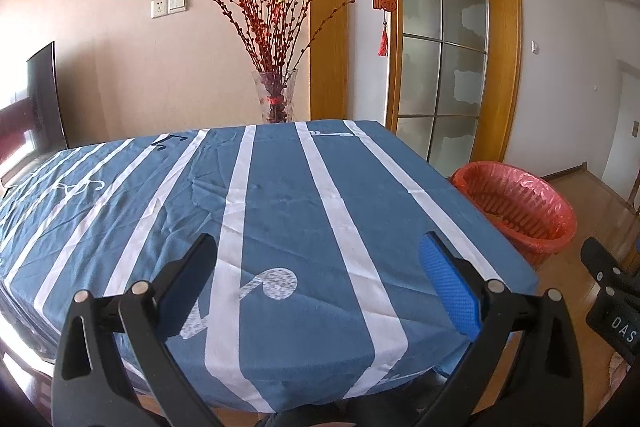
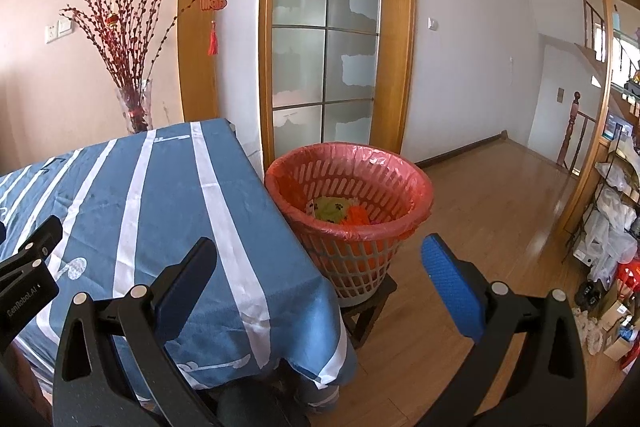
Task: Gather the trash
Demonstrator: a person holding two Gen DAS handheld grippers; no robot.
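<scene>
I hold my left gripper (image 1: 318,255) over the blue striped tablecloth (image 1: 280,211), fingers wide apart and gripping nothing. My right gripper (image 2: 320,255) hangs past the table's right edge, fingers also spread and empty. The trash basket (image 2: 352,227), lined with a red bag, sits on a small dark stool (image 2: 372,307) just beside the table corner; green and orange scraps (image 2: 340,211) lie inside. Behind the table stands a glass vase of red branches (image 1: 276,95), near the frosted glass door (image 1: 440,59)
</scene>
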